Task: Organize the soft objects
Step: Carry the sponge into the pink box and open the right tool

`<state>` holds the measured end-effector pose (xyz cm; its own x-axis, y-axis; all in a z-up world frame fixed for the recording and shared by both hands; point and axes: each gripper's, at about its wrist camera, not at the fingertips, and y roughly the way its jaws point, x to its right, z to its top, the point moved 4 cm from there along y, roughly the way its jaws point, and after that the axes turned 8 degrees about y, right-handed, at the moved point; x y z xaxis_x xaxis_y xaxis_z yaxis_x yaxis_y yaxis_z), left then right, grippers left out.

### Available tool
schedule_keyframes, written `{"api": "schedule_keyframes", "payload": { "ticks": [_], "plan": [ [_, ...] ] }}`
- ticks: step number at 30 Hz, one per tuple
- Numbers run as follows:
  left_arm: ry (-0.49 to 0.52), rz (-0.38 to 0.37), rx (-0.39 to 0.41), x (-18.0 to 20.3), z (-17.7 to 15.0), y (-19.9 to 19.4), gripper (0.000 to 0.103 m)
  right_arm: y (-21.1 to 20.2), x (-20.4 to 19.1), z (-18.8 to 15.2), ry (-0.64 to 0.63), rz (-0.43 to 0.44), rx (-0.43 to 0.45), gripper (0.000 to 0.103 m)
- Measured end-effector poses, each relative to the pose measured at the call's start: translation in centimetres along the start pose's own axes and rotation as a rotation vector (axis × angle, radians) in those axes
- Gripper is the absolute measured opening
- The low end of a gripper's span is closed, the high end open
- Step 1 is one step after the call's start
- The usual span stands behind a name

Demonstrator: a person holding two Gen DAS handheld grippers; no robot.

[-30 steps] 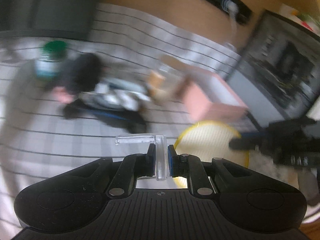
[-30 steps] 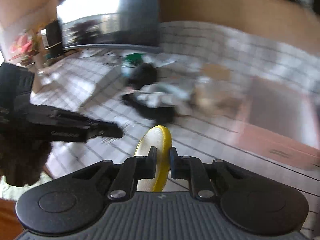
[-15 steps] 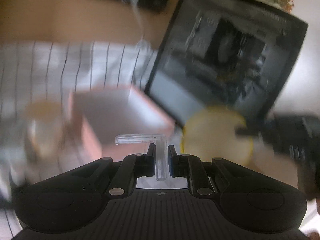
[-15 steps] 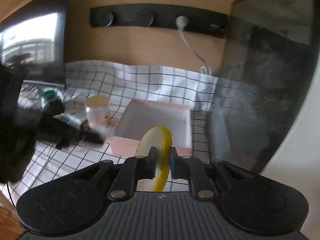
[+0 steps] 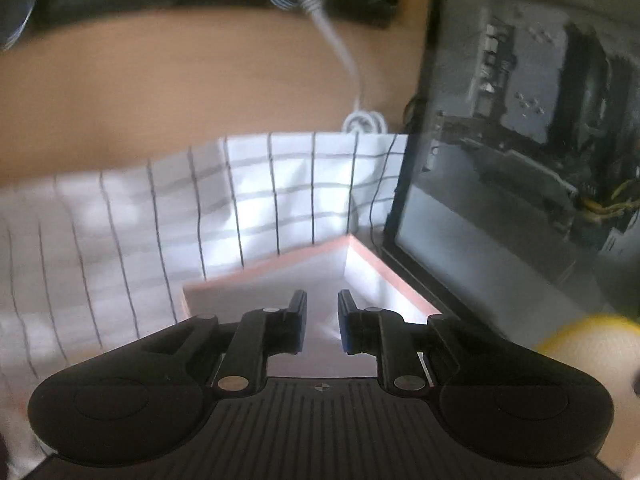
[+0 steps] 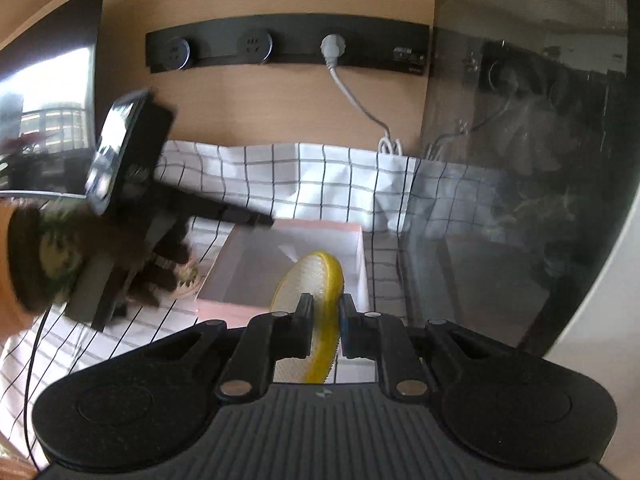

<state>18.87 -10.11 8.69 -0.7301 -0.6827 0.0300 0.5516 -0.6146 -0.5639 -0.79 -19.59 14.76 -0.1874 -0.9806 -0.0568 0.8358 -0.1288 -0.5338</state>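
A pink box [image 5: 360, 264] with a pale inside stands on the checked cloth. My left gripper [image 5: 322, 320] hangs over the box, open and empty. A faint clear piece [image 6: 289, 251] lies inside the box [image 6: 280, 256] in the right wrist view. My right gripper [image 6: 324, 320] is shut on a round yellow-rimmed sponge pad [image 6: 316, 280], held on edge just in front of the box. The pad also shows blurred at the right edge of the left wrist view [image 5: 588, 344]. The left gripper's body and the gloved hand [image 6: 120, 216] reach to the box's far left corner.
A dark glass-sided computer case [image 6: 520, 160] stands right against the box. A black socket strip [image 6: 280, 44] with a white plug and cable [image 6: 352, 96] is on the wooden wall behind. The white checked cloth [image 5: 120, 240] covers the table.
My left gripper has opened and let go of the clear plastic piece over the pink box. Both grippers have come closer to the box; the right still holds the pad.
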Motion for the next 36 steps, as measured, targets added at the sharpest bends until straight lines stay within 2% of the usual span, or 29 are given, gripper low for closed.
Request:
{"api": "schedule_keyframes", "payload": {
  "ticks": [3,8,14,18,21,24,28,29,30,31,32,33,36],
  "plan": [
    [-0.107,-0.032,0.025,-1.4,-1.0,-2.1,0.018,0.8,0.5,1.7,0.008,0.011,0.029,0.013],
    [-0.173,-0.049,0.051,-2.3,-3.4,-6.5,0.018,4.7,0.5,5.6,0.02,0.036,0.084,0.013],
    [-0.257,-0.01,-0.003,-3.4,-8.2,-10.6,0.018,13.2,0.3,8.2,0.155,0.083,0.01,0.013],
    [-0.368,0.082,-0.043,-6.1,-11.4,-12.8,0.018,19.1,0.0,7.4,0.241,0.11,-0.101,0.013],
    [-0.469,0.137,-0.107,-8.5,-13.6,-14.1,0.018,22.9,-0.8,5.8,0.247,0.101,-0.181,0.013],
    [-0.518,0.2,-0.123,-10.0,-15.2,-15.6,0.018,25.7,-1.1,3.9,0.226,0.058,-0.244,0.015],
    [-0.551,0.276,-0.115,-11.4,-17.2,-17.4,0.018,26.8,-0.5,2.7,0.18,-0.049,-0.246,0.02],
    [-0.552,0.292,-0.121,-11.7,-17.5,-17.6,0.018,26.8,-0.2,2.6,0.177,-0.064,-0.249,0.028],
    [-0.547,0.316,-0.133,-12.0,-17.9,-17.8,0.018,26.5,-0.1,2.6,0.175,-0.068,-0.251,0.043],
    [-0.54,0.34,-0.143,-12.3,-18.2,-17.9,0.018,26.0,0.1,2.6,0.171,-0.069,-0.244,0.053],
    [-0.533,0.36,-0.151,-12.5,-18.4,-18.0,0.018,25.4,0.2,2.7,0.164,-0.073,-0.229,0.068],
    [-0.528,0.383,-0.158,-12.7,-18.7,-18.2,0.018,24.5,0.1,2.8,0.151,-0.078,-0.202,0.072],
    [-0.527,0.451,-0.163,-13.8,-19.0,-18.4,0.018,21.1,-1.2,3.5,0.059,-0.058,-0.098,0.078]
  ]
}}
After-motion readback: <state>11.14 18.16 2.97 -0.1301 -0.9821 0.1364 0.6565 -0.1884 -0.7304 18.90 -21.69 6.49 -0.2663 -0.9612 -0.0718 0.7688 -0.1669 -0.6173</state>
